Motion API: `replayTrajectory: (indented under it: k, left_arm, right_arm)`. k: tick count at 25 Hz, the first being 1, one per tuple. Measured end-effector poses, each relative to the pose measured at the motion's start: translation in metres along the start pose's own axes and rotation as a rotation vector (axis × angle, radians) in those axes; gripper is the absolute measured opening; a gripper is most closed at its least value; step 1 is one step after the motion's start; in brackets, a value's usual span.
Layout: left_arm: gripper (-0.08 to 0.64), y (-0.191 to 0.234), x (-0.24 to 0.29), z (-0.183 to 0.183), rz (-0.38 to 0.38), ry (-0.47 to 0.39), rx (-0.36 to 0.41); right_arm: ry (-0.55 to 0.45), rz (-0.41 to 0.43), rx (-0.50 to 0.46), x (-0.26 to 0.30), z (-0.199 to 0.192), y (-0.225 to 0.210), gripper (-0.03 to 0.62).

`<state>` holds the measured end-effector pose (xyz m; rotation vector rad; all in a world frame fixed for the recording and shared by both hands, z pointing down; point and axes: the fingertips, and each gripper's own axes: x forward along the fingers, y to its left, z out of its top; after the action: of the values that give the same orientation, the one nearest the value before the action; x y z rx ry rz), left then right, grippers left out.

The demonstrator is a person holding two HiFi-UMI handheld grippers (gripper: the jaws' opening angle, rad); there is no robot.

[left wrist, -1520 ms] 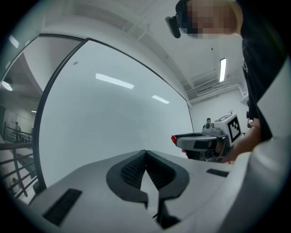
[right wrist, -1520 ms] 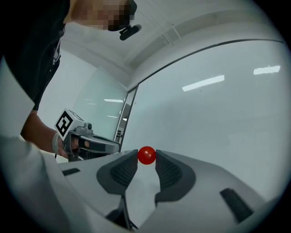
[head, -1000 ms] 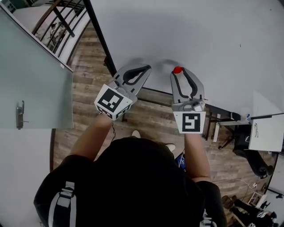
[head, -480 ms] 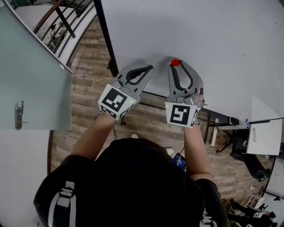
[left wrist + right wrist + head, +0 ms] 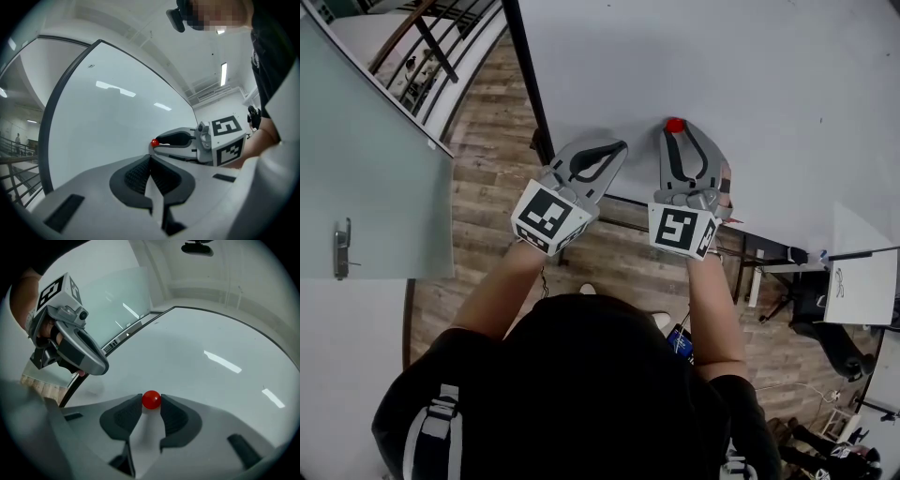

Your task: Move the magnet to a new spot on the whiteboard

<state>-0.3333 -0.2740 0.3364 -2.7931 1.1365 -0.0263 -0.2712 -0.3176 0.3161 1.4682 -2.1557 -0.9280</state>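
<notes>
Where the whiteboard (image 5: 750,75) stands upright in front of the person, both grippers point at its lower area. The left gripper (image 5: 617,148) has its jaws closed together with nothing between them, tips near the board. The right gripper (image 5: 676,128), just beside it, is clamped on the red magnet (image 5: 151,399), which sits between the jaw tips at the board surface.

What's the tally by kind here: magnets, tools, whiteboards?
red magnet: 1
tools: 2 (left tool, right tool)
whiteboard: 1
Total: 4
</notes>
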Motion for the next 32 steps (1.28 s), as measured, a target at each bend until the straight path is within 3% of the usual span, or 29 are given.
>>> replayTrajectory:
  k: [9, 18, 21, 30, 32]
  left_arm:
    - [0.005, 0.003, -0.006, -0.006, 0.001, 0.003, -0.017]
    - [0.005, 0.002, -0.008, -0.007, 0.0, 0.001, -0.021]
    - [0.005, 0.0, -0.008, -0.006, -0.001, -0.001, -0.018]
    - [0.005, -0.02, -0.015, -0.002, -0.03, -0.011, -0.021]
    - [0.005, -0.027, -0.018, -0.004, -0.041, -0.007, -0.027]
  right_arm:
    - [0.029, -0.08, -0.085, 0.003, -0.005, 0.001, 0.121]
    - [0.009, -0.055, -0.055, -0.004, 0.0, 0.003, 0.13]
    - [-0.026, -0.015, 0.031, -0.015, 0.005, 0.004, 0.133]
    - [-0.083, 0.145, 0.47, -0.065, 0.004, 0.014, 0.111]
    - [-0.076, 0.18, 0.513, -0.077, -0.001, 0.019, 0.093]
